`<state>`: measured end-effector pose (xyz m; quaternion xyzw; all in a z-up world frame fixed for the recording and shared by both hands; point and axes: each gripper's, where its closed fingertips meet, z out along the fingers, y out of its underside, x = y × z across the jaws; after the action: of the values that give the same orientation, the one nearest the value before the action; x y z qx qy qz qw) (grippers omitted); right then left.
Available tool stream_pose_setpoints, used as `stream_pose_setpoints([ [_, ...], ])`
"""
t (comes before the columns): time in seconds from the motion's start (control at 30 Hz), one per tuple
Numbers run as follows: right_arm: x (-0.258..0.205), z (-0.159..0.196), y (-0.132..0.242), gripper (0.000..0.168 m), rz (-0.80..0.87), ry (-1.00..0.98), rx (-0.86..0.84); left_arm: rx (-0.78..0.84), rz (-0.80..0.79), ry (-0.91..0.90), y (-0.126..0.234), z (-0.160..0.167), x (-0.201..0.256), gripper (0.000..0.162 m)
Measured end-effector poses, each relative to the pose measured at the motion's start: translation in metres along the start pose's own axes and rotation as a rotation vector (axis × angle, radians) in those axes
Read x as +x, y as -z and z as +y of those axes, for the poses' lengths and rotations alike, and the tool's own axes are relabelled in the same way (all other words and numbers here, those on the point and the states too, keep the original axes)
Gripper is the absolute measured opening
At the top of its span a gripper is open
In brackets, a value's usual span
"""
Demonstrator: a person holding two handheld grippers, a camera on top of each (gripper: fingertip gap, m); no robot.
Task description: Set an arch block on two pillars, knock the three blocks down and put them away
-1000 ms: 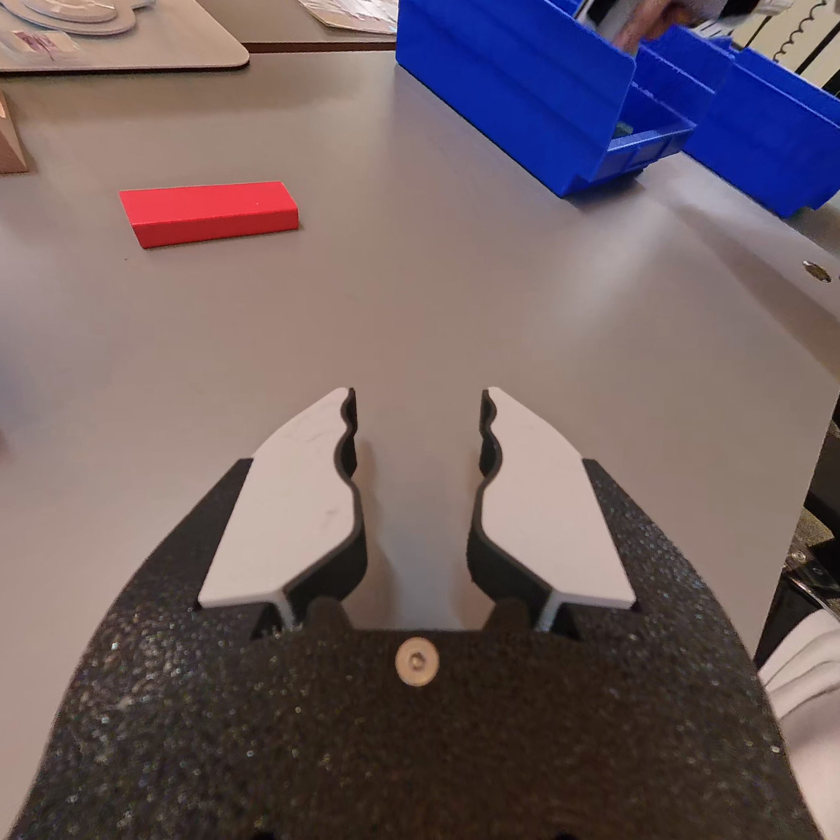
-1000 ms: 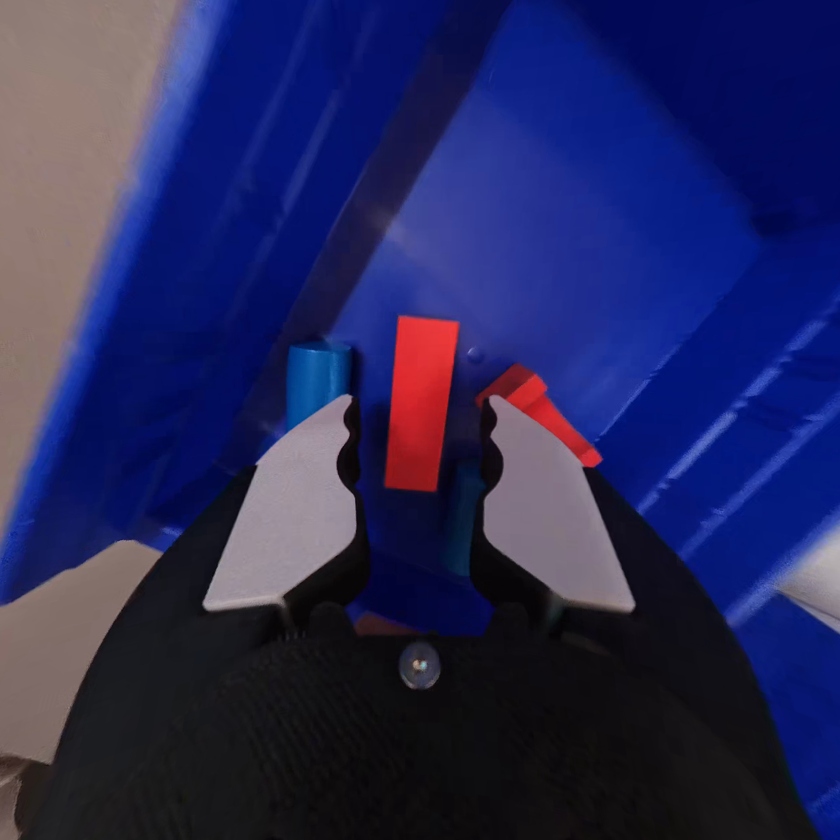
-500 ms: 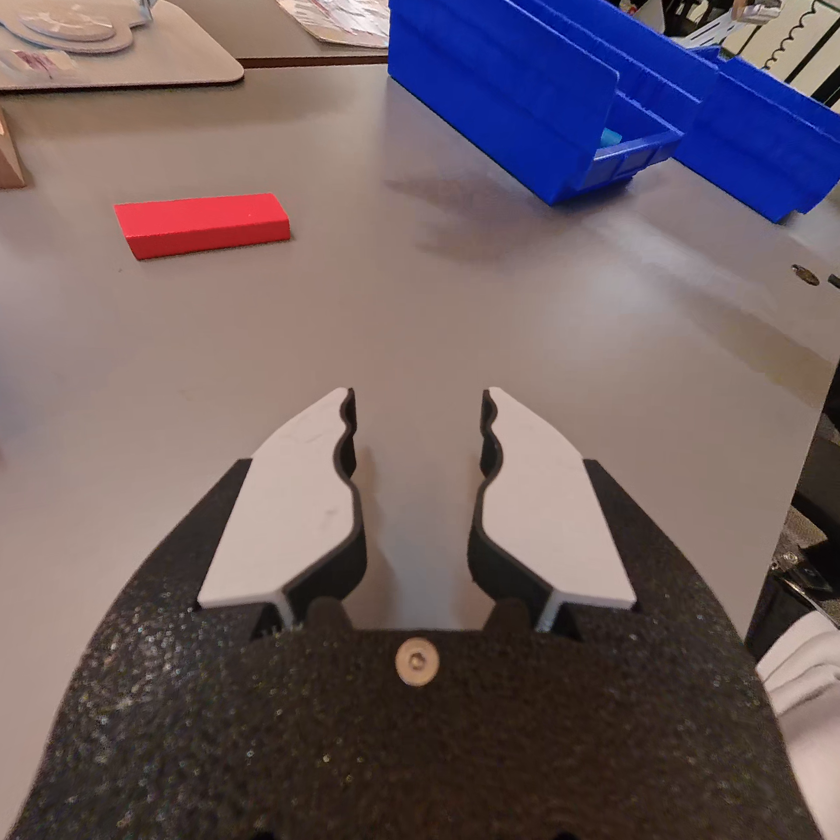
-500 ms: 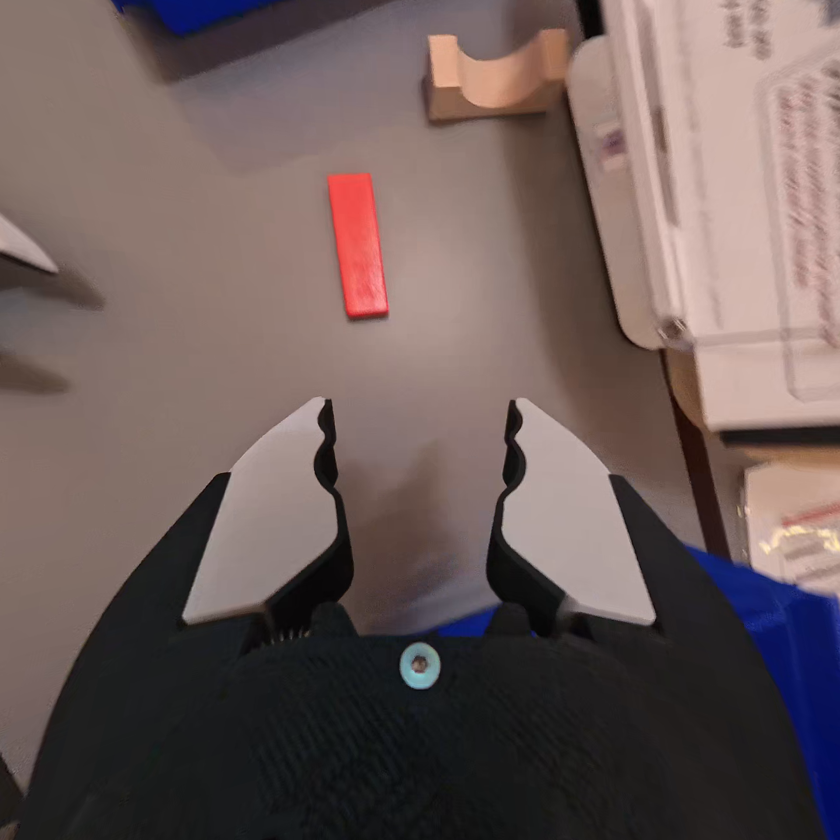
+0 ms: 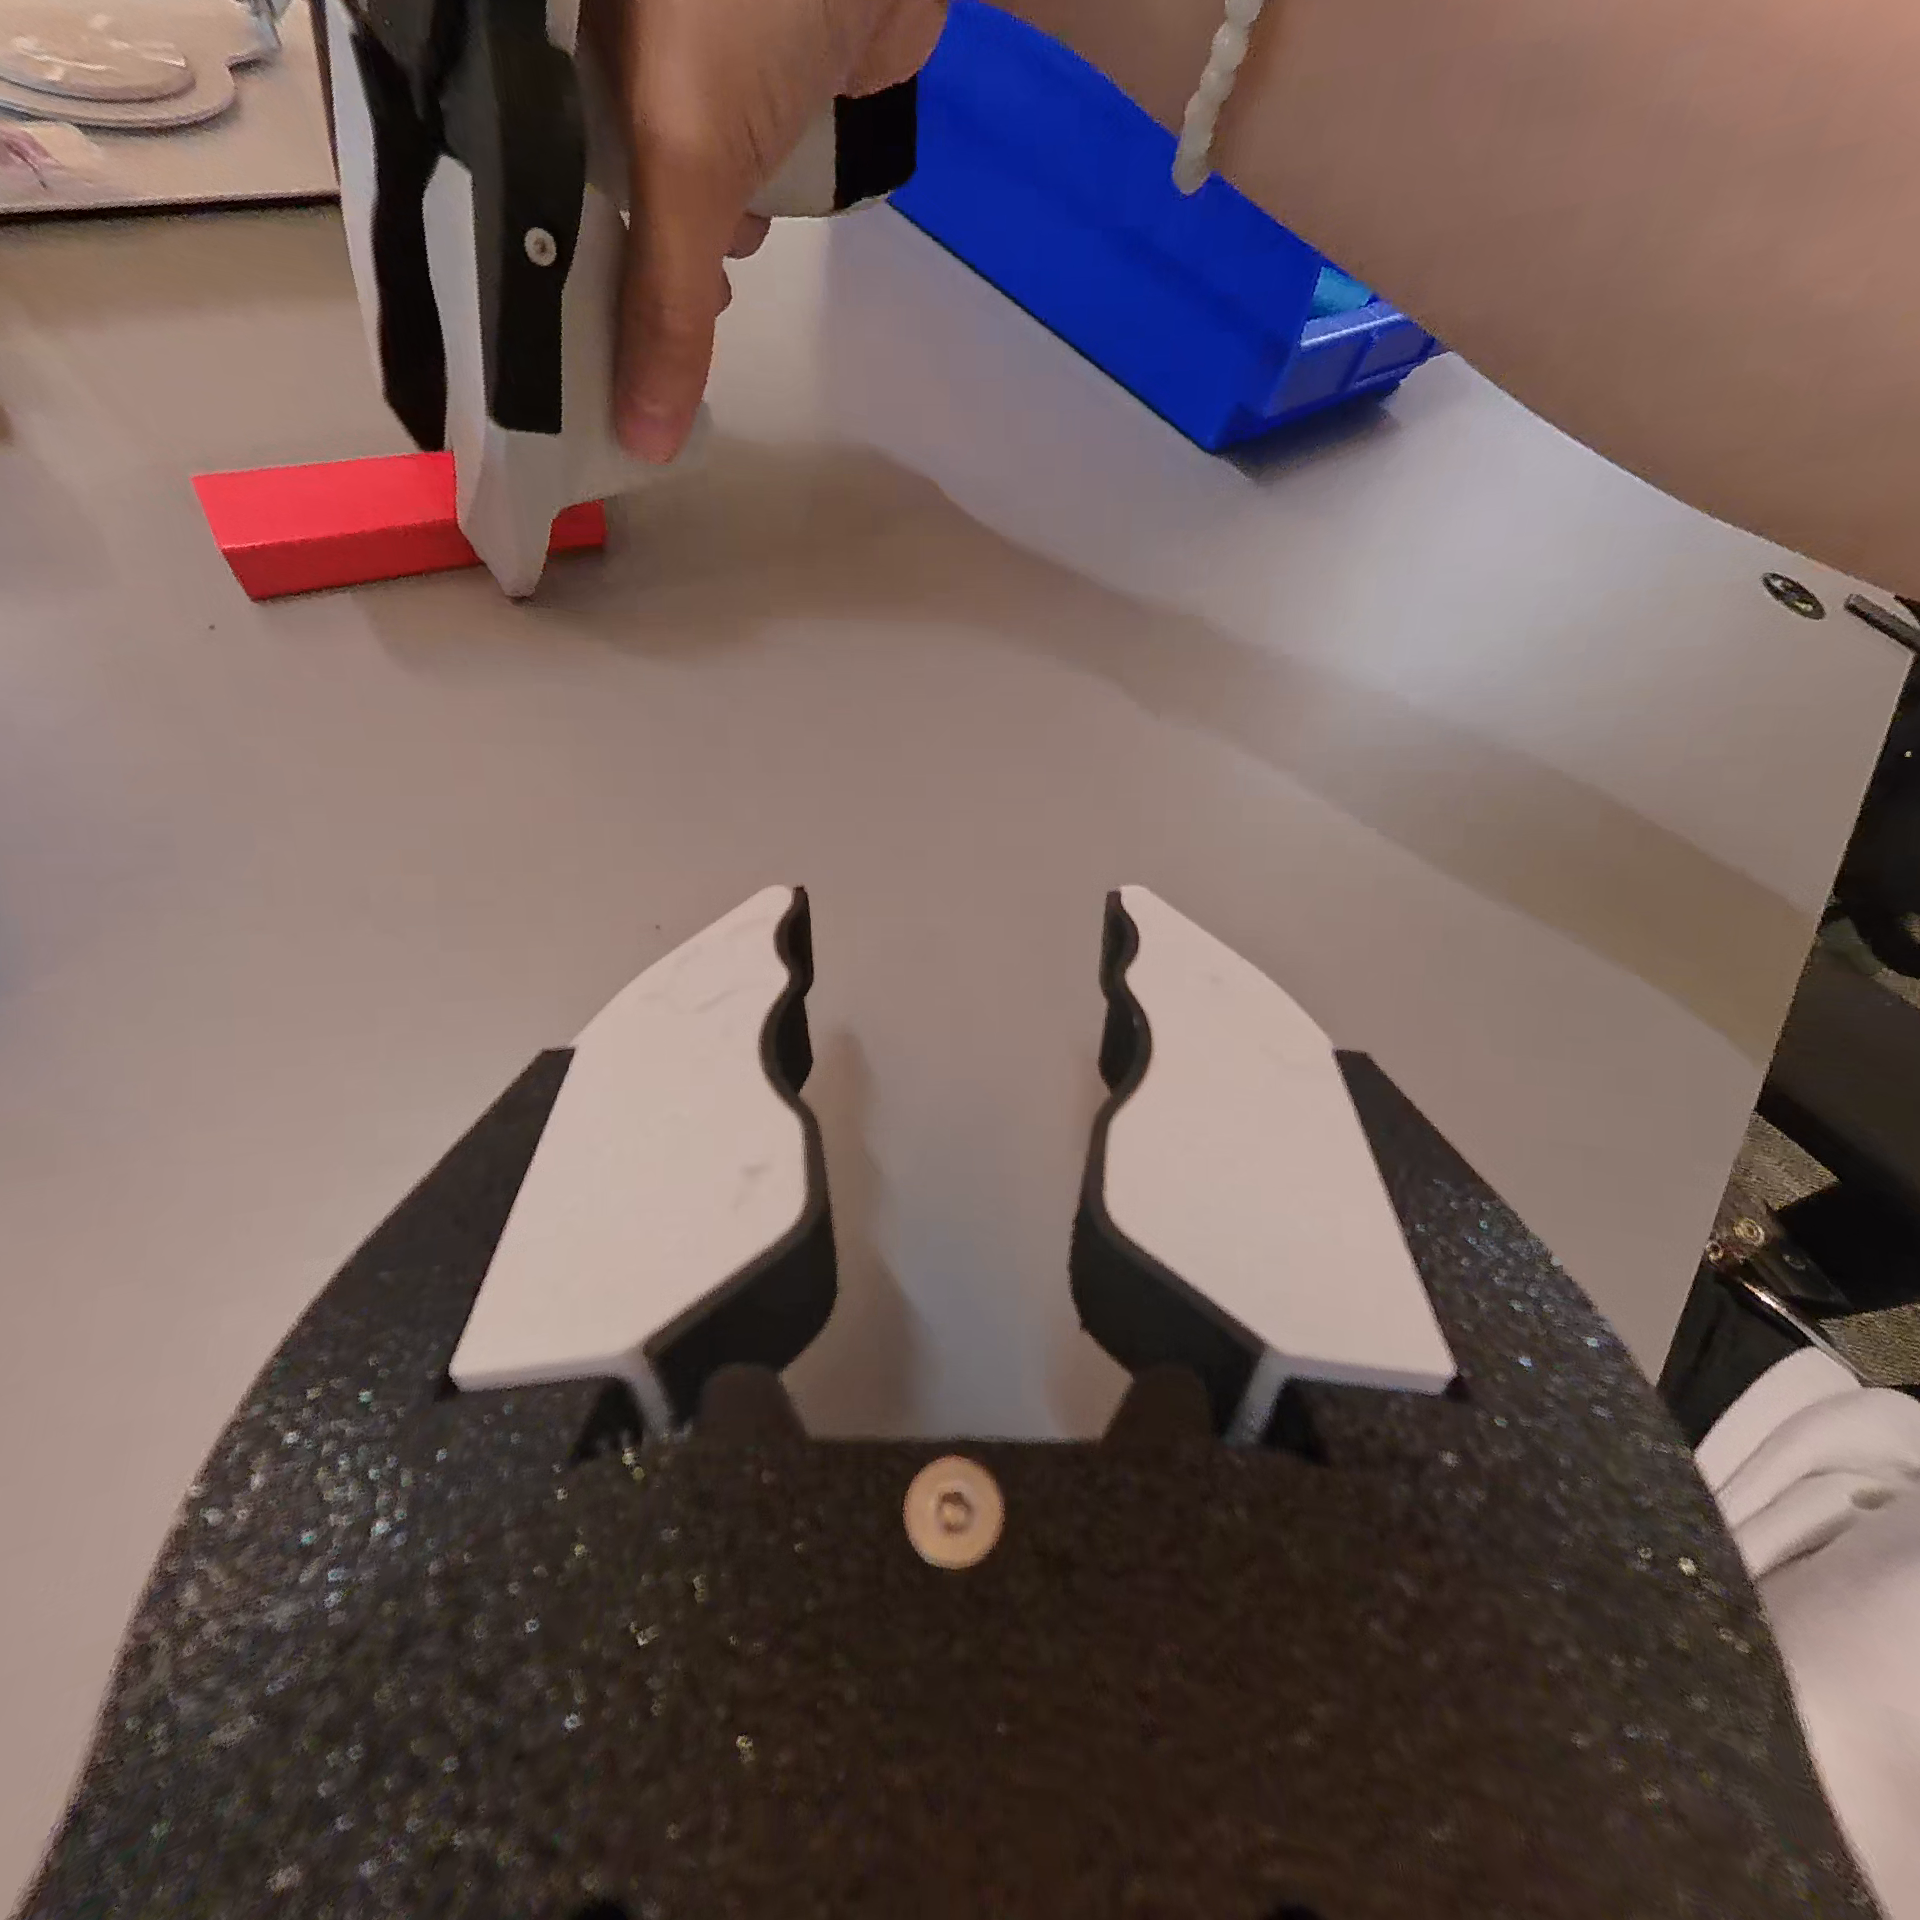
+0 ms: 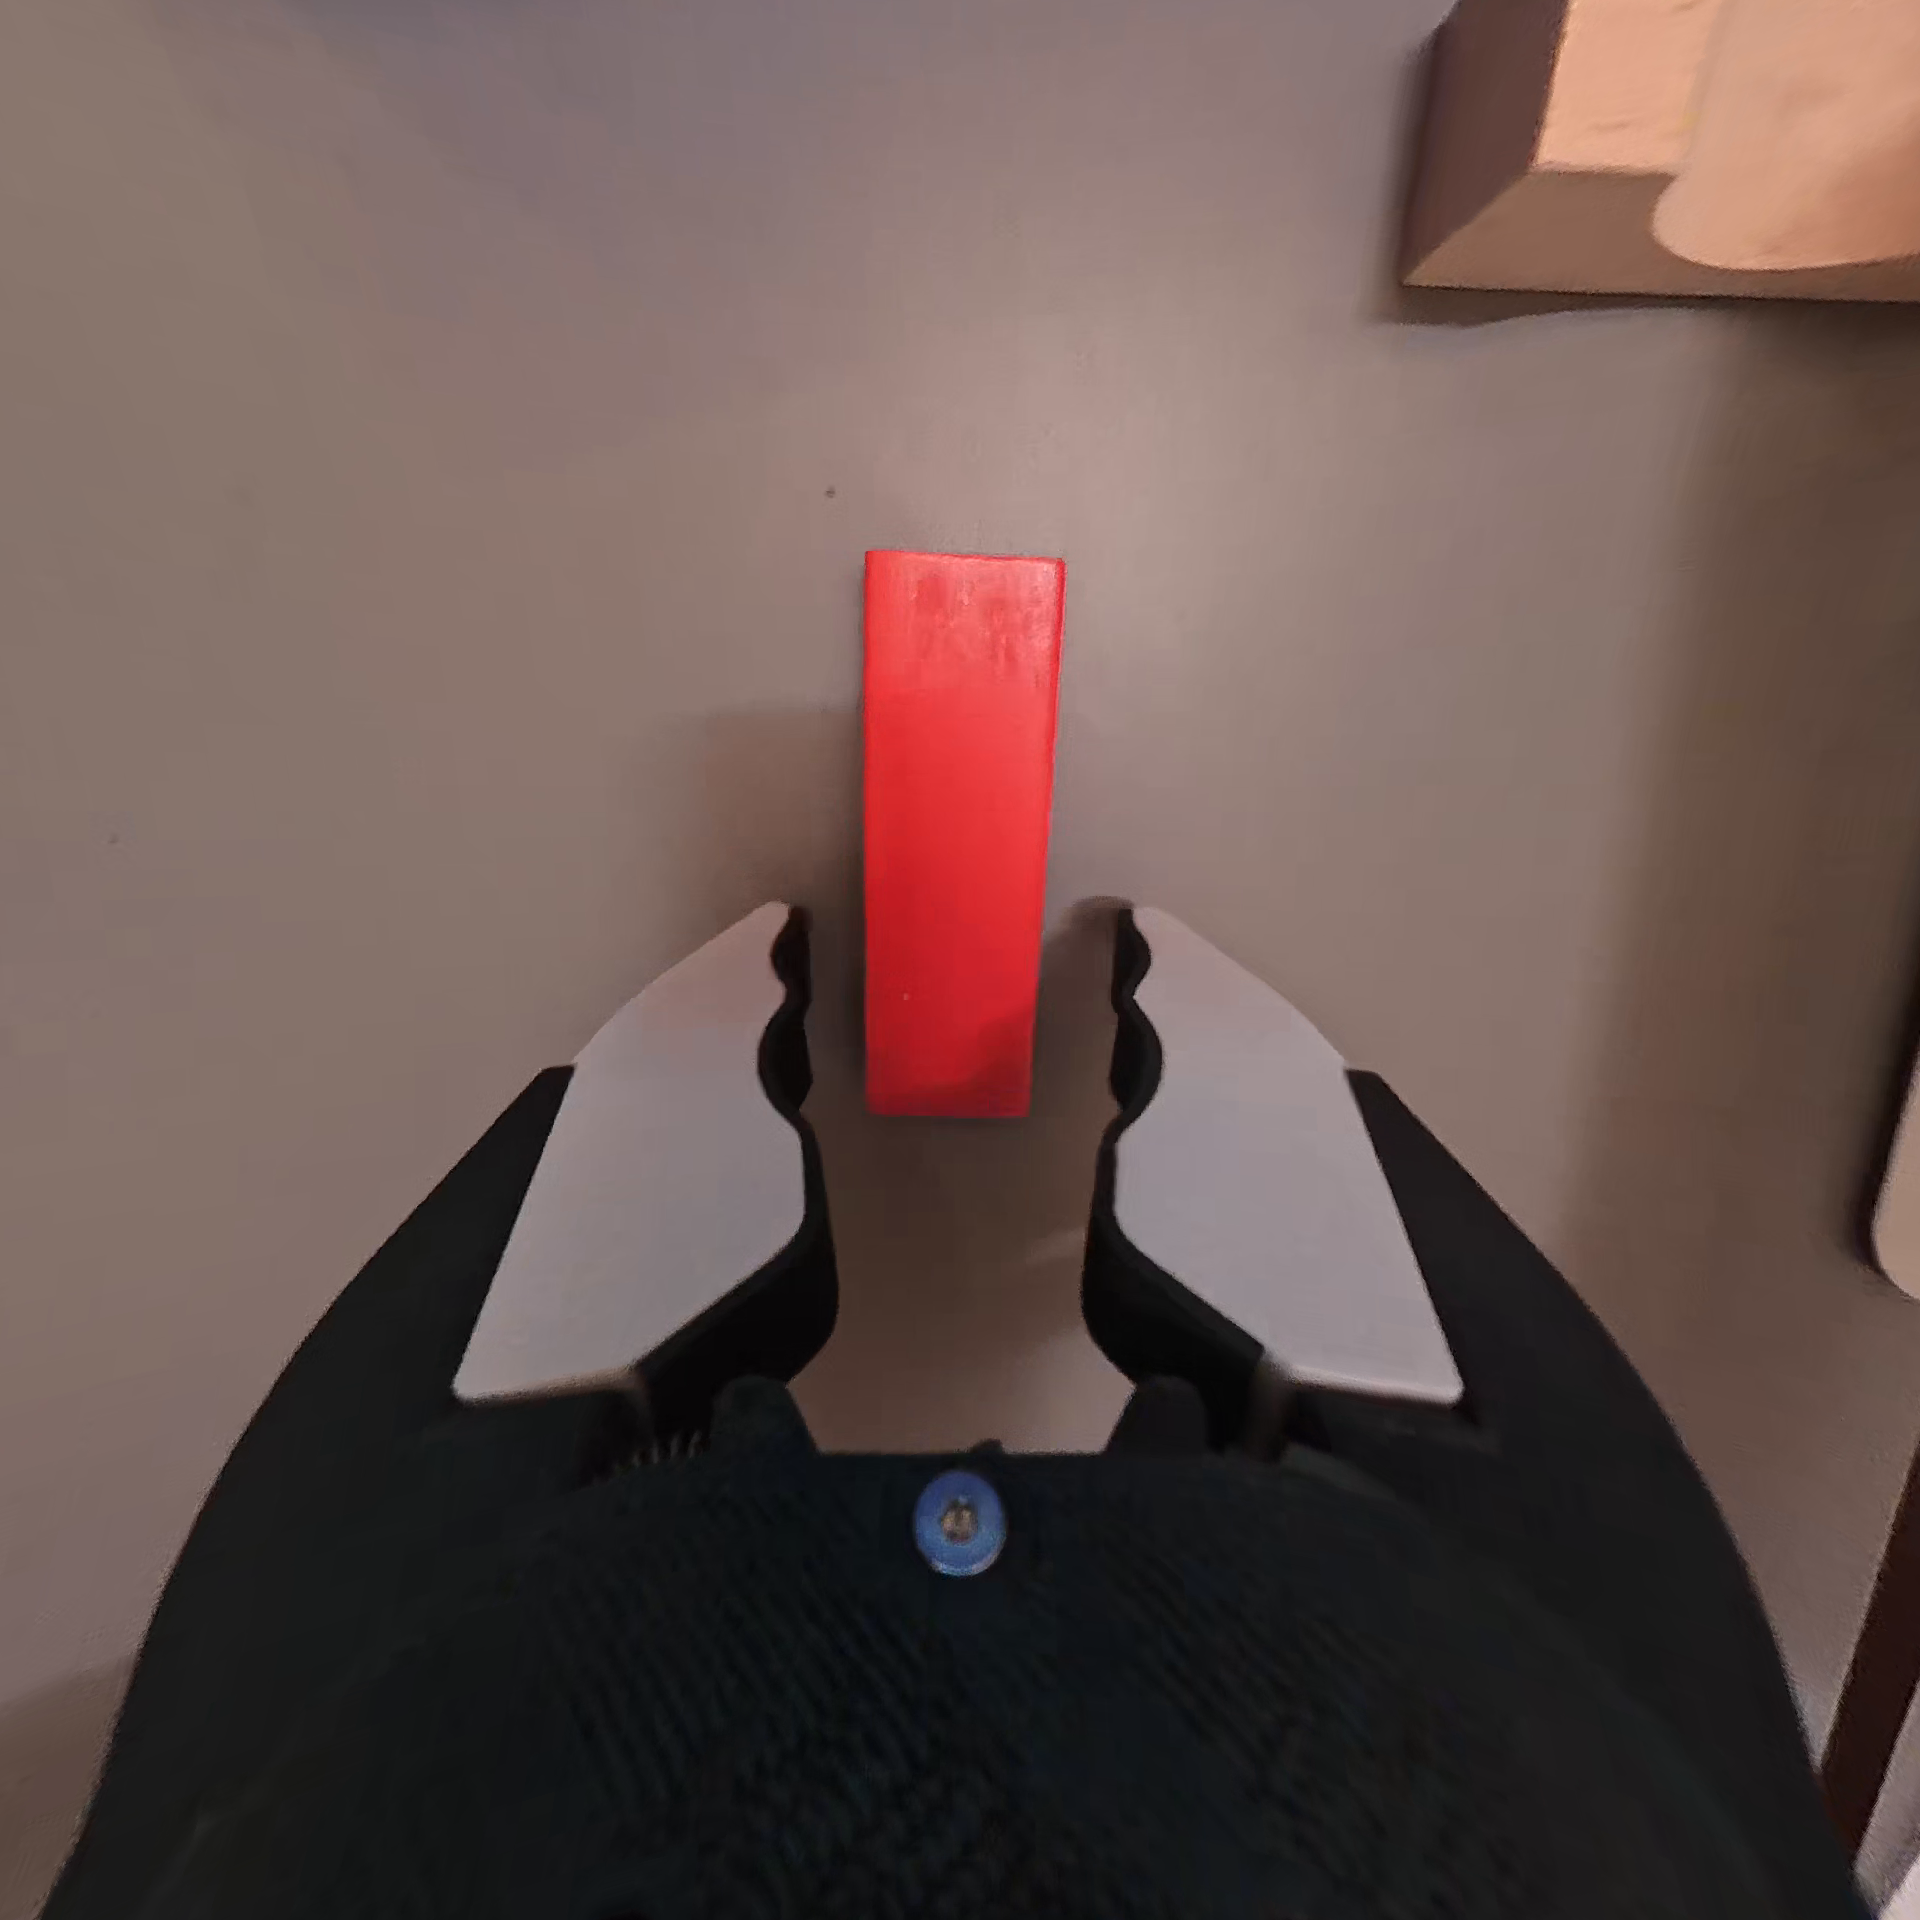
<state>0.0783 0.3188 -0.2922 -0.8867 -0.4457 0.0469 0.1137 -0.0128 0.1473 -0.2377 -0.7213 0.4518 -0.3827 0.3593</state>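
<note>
A flat red block (image 6: 956, 831) lies on the grey table (image 6: 416, 520). My right gripper (image 6: 954, 914) is open and straddles the block's near end, one finger on each side, with small gaps to the block. In the left wrist view the right gripper (image 5: 520, 561) stands upright over the red block (image 5: 332, 514), held by a person's hand (image 5: 717, 156), its tip down at the table. My left gripper (image 5: 956, 904) is open and empty over bare table, well short of the block.
A blue bin (image 5: 1143, 270) sits at the back right in the left wrist view, with a light blue piece inside. A tan wooden arch block (image 6: 1714, 145) lies at the far right of the right wrist view. The table's right edge (image 5: 1766, 1039) is near my left gripper.
My right gripper left the blue bin, swung over the table and came down around the red block's near end. Its jaws stayed open. My left gripper has barely moved.
</note>
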Motion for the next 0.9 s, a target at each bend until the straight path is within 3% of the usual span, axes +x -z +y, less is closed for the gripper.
stream_pose_setpoints([
  [0.1,-0.001,-0.005,-0.001,0.033,-0.01,-0.014,0.01,-0.003,-0.003,0.011,0.0,0.002,-0.003,0.053],
  [0.3,-0.003,0.004,0.005,0.032,-0.009,-0.04,-0.011,-0.005,-0.01,0.025,0.001,0.005,-0.007,0.053],
  [0.37,0.005,0.016,0.027,0.032,0.026,-0.053,-0.019,-0.006,-0.004,0.03,0.001,0.007,-0.006,0.053],
  [0.5,0.039,0.041,0.116,0.032,0.085,-0.215,0.113,-0.006,-0.006,0.044,0.002,0.009,-0.007,0.053],
  [0.6,0.077,0.095,0.18,0.032,0.205,-0.346,0.123,-0.01,-0.01,0.039,0.002,0.009,-0.007,0.052],
  [0.7,0.107,0.17,0.214,0.033,0.296,-0.486,0.054,-0.016,-0.005,0.036,0.0,0.01,-0.005,0.052],
  [0.9,0.128,0.288,0.198,0.033,0.305,-0.696,-0.043,-0.022,0.01,0.037,0.001,0.005,-0.001,0.053],
])
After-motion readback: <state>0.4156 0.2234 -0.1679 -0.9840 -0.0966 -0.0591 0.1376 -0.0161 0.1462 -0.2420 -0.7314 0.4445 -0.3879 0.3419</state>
